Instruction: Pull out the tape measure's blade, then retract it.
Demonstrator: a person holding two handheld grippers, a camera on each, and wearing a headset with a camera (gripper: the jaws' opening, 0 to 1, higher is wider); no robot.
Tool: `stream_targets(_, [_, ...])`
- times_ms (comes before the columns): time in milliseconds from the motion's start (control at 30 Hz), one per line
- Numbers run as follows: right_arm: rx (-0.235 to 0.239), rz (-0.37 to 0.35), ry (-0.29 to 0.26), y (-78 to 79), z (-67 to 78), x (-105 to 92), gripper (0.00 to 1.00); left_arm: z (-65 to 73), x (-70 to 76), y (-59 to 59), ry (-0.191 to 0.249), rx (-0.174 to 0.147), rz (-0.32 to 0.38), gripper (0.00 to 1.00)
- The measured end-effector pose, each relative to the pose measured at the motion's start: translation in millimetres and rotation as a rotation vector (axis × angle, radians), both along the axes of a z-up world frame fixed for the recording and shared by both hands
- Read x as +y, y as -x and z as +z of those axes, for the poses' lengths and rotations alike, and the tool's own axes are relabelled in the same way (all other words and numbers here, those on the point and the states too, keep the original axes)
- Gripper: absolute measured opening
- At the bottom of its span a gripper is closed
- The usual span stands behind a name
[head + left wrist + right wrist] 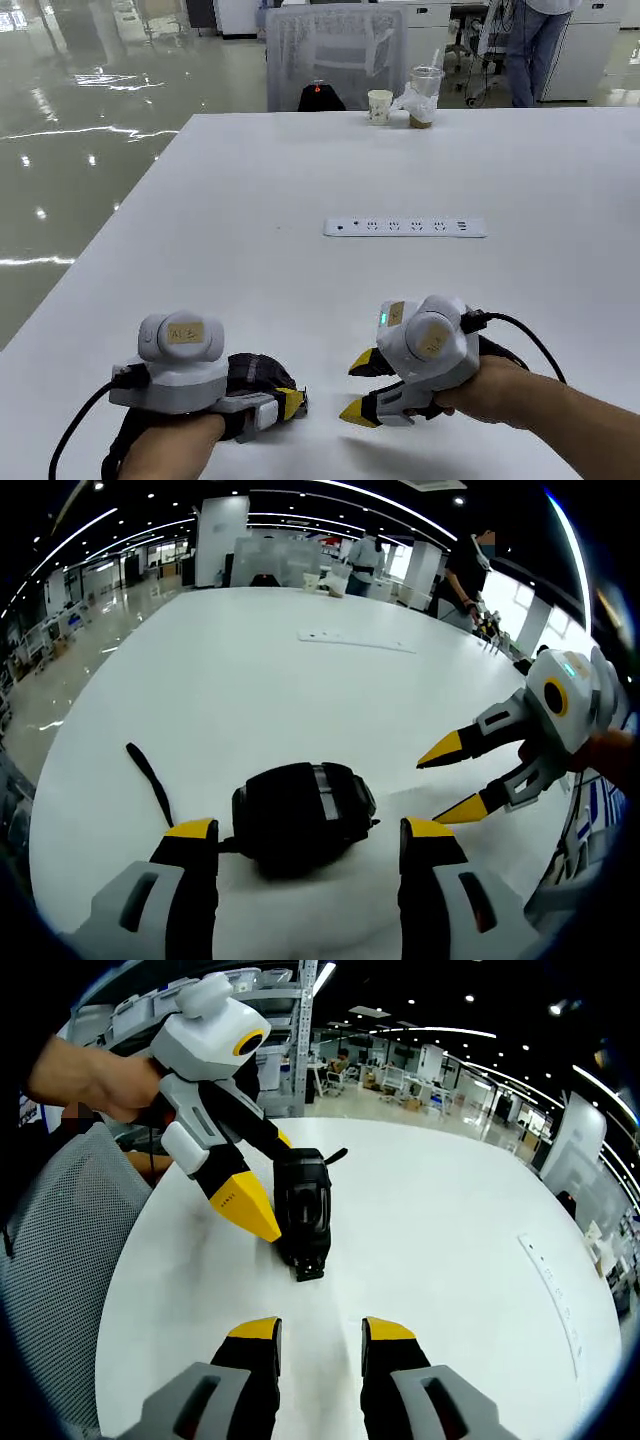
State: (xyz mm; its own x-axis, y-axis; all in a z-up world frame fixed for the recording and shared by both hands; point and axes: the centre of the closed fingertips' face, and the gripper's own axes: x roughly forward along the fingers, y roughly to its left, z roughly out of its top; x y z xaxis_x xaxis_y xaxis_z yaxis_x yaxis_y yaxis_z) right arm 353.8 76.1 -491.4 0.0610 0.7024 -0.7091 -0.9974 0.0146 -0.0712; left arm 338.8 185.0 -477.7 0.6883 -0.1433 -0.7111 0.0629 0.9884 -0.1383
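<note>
A black tape measure (305, 815) lies on the white table (260, 680) between the jaws of my left gripper (310, 830), which stands open with a narrow gap on each side. No blade is pulled out. Its black strap (150, 780) trails off to the left. In the head view the tape measure (255, 375) sits at the left gripper (282, 392) near the table's front edge. My right gripper (358, 388) is open a short way to its right, tips pointing at it. In the right gripper view my right gripper (320, 1330) faces the tape measure (303, 1210), nothing between its jaws.
A white power strip (405, 227) lies mid-table. Far back stand a paper cup (380, 105) and a plastic cup (425, 95), with a grey chair (335, 55) behind the edge. A person (530, 40) stands at the far right. A mesh chair (50, 1260) is close by.
</note>
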Motion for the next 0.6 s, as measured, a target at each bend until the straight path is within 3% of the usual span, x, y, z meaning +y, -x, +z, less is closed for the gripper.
stream_targets(600, [0.026, -0.198, -0.065, 10.1, 17.1, -33.2, 0.41, 3.9, -5.7, 23.3, -0.014, -0.027, -0.088, 0.74])
